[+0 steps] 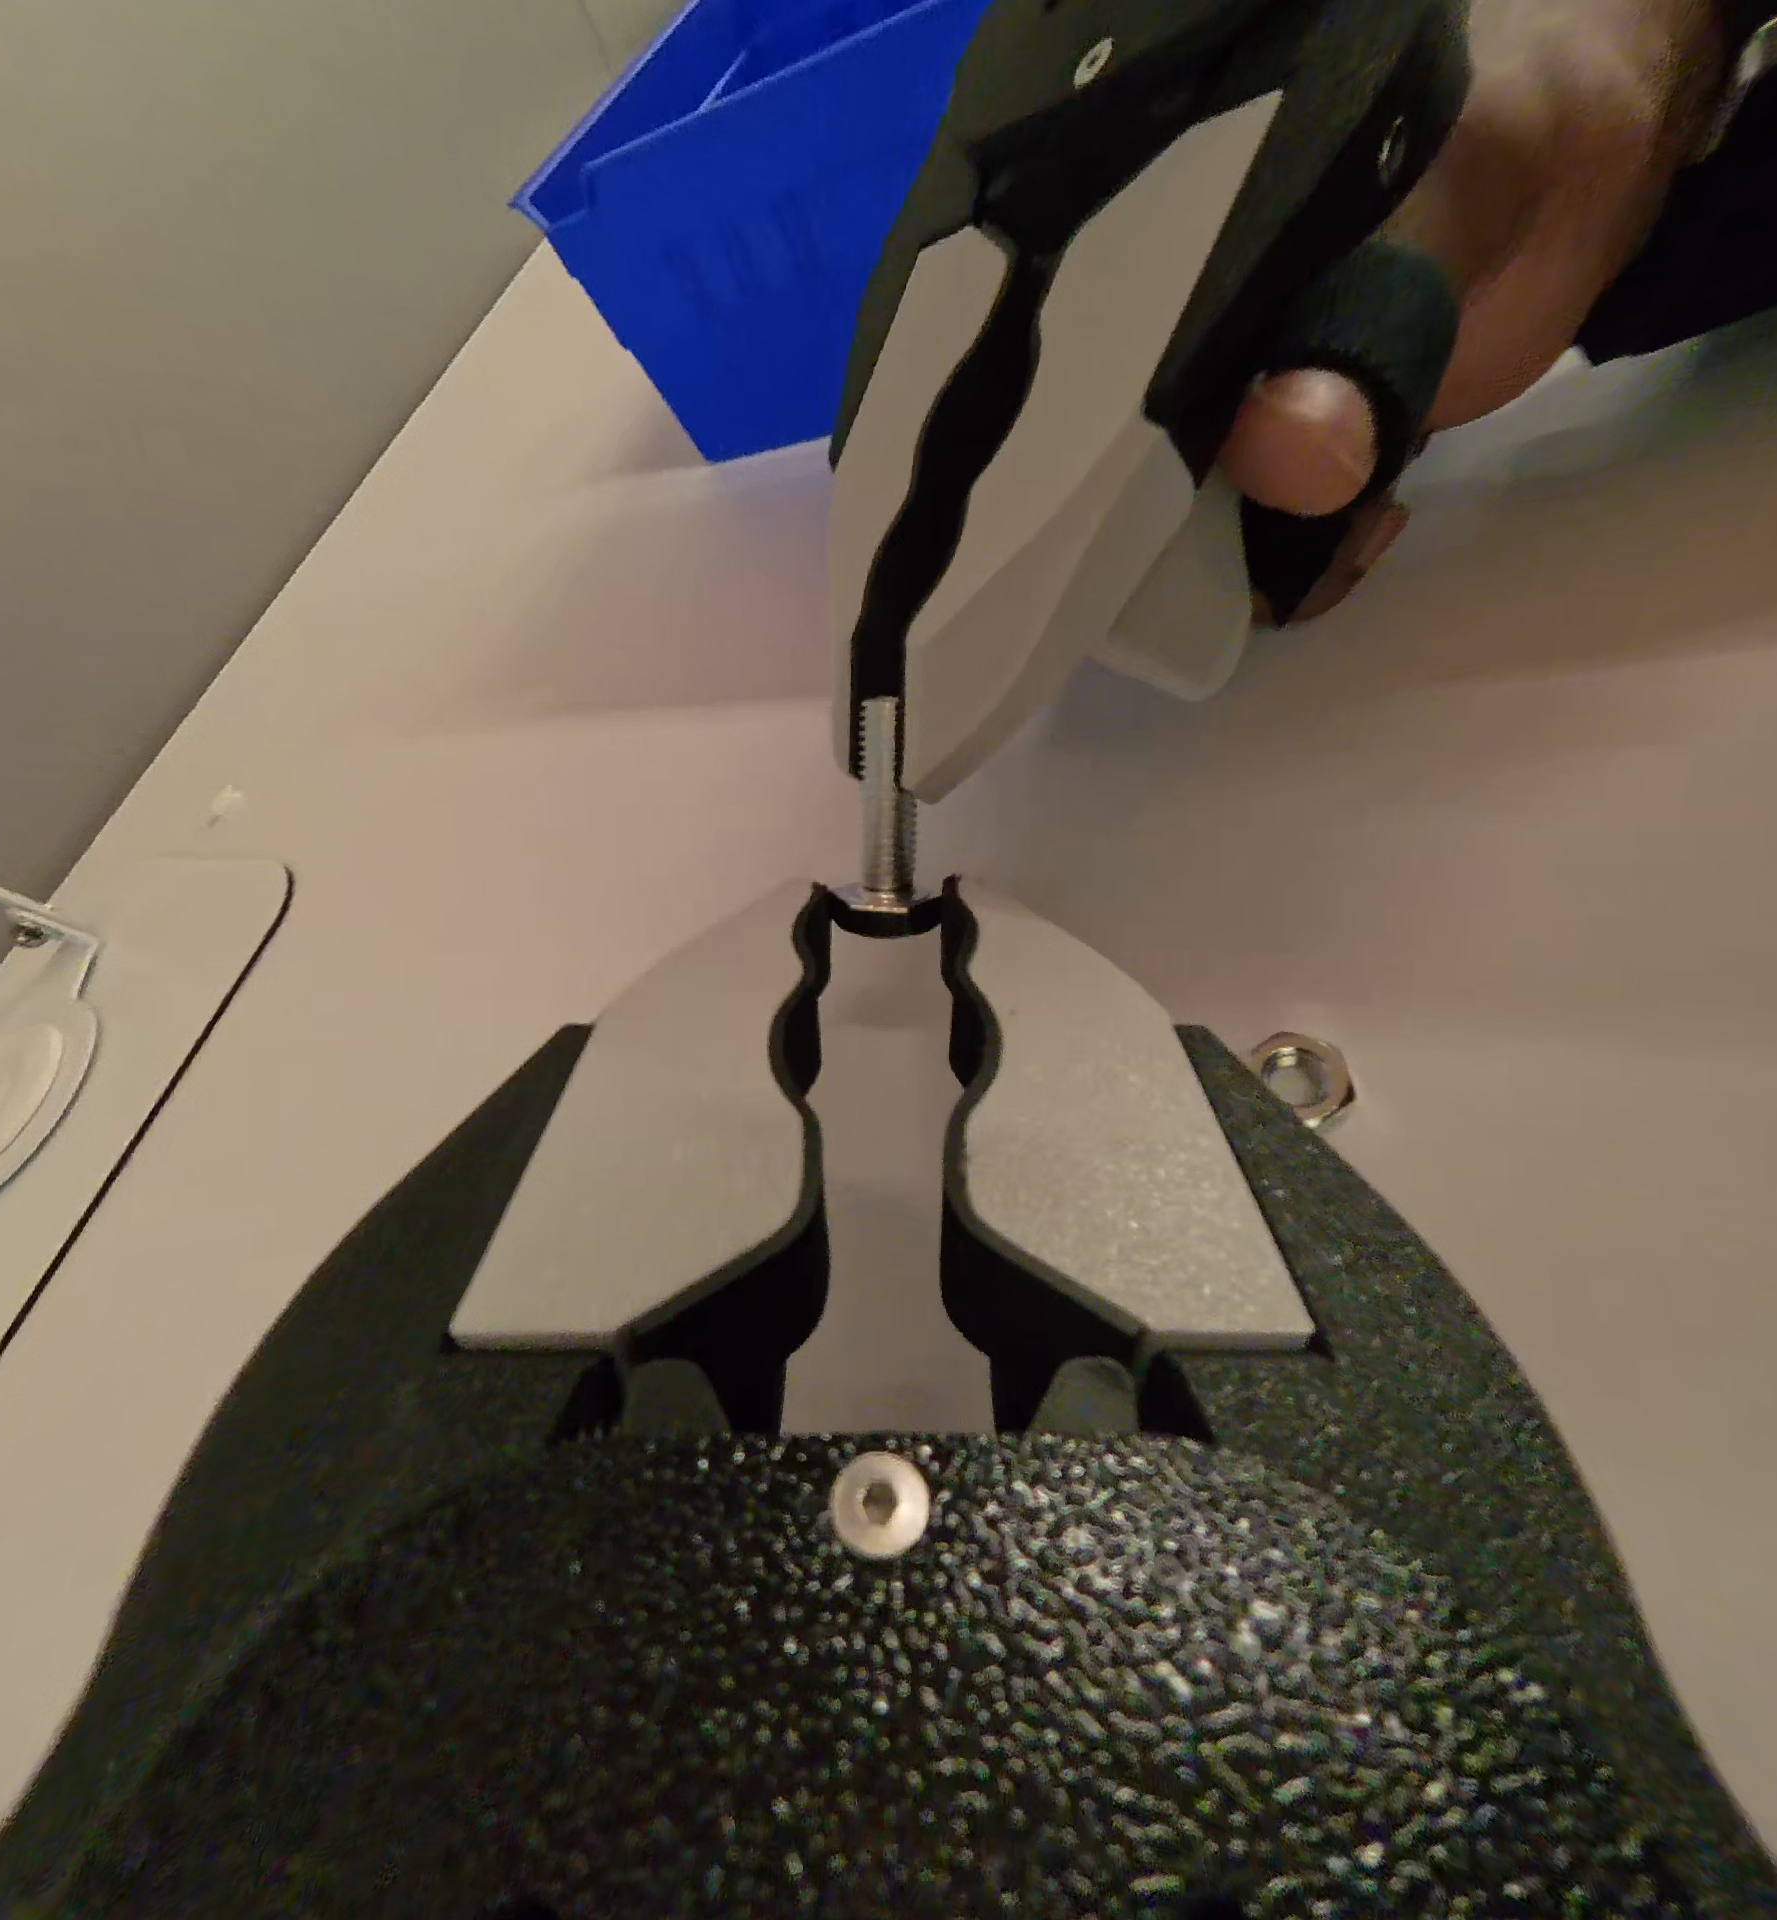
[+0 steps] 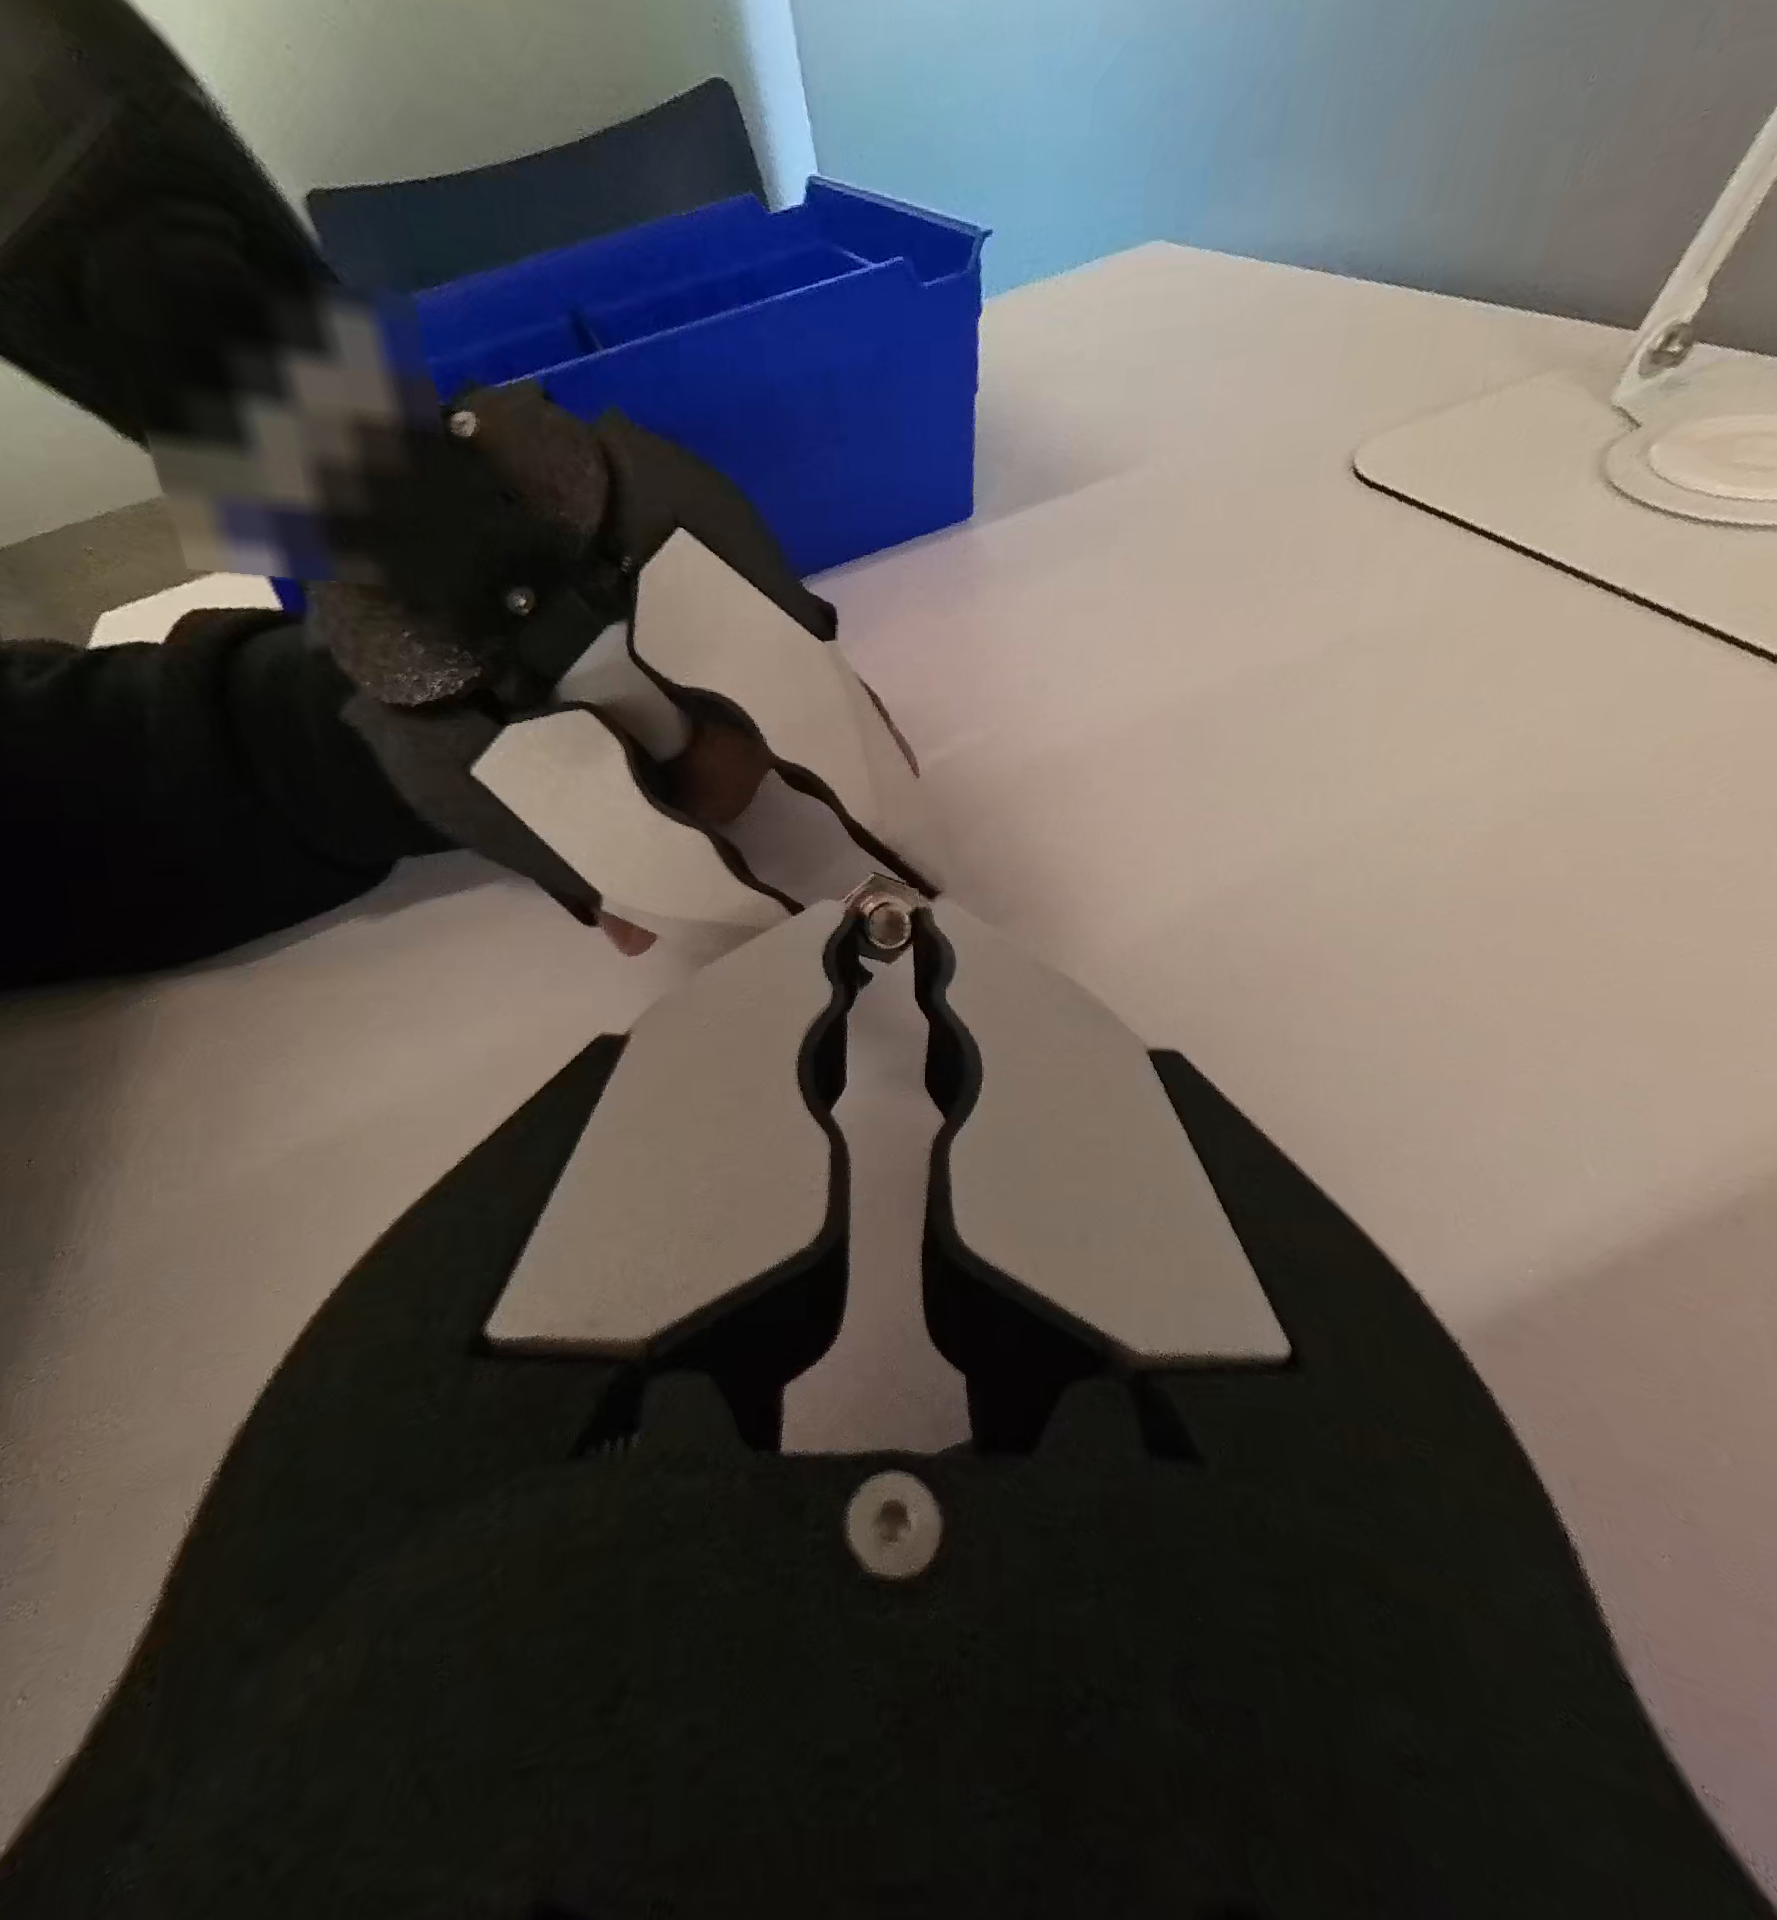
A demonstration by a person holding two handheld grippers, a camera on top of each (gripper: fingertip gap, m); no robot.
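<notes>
The pale table [image 1: 1383, 831] took up most of both views. At its far edge stood a blue plastic bin [image 2: 759, 395] with dividers inside, and a dark chair back [image 2: 551, 187] showed behind it. Off to one side sat a white lamp base [image 2: 1736, 457] on a flat mat, well apart from where I was working.

I held both tools over the middle of the table, tip to tip. My left tool [image 1: 879, 914] was closed on the hex head of a silver bolt [image 1: 881, 842], with a pad pressing each side of the head and the threaded shank pointing away from me. My right tool [image 2: 884, 930] came at the same bolt from the opposite end. Its tips were clamped across the upper threads, and the plain end of the shank faced its camera. The bolt hung between the two tools, clear of the table as far as I could tell, with a short length of bare thread showing between the two grips. Nothing was on that thread.

A single loose hex nut [image 1: 1305, 1081] lay flat on the table just beside my left tool's right flank, and neither tool was touching it.
</notes>
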